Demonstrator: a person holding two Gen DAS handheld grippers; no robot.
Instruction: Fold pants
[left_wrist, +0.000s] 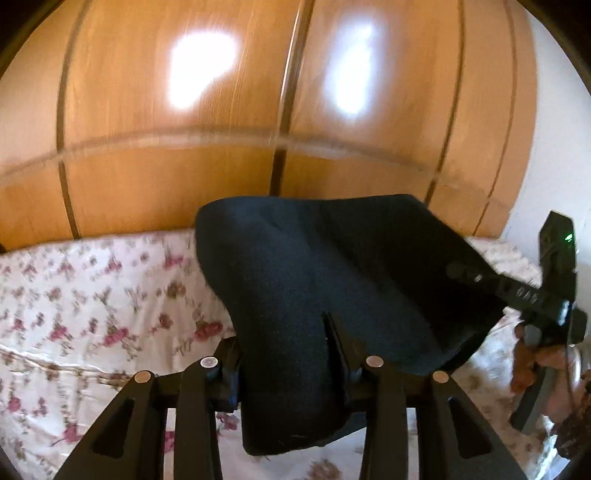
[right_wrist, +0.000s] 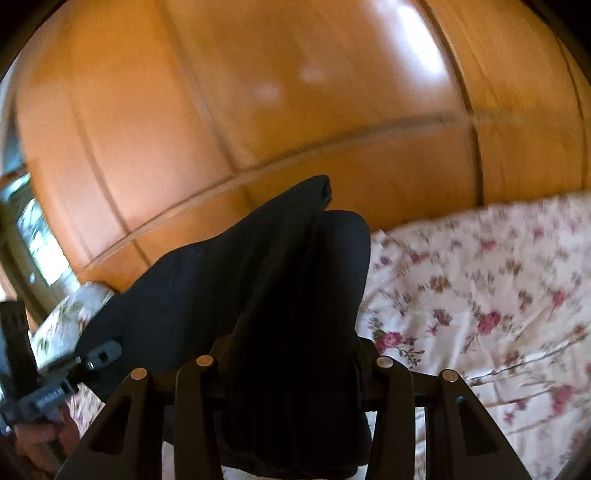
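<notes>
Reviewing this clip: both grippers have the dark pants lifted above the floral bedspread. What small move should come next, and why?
Probably carry the pants forward and lower them onto the bedspread. The left gripper and right gripper each pinch a bunched edge, and the cloth hangs between them, sagging, not yet laid flat.

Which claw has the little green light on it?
The right claw, seen at the right edge of the left camera's view, gripping the dark navy fabric pants. The left claw shows no light in these views.

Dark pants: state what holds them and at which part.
Both grippers hold the dark pants, left gripper and right gripper each clamped on a bunched edge; which part is unclear.
</notes>
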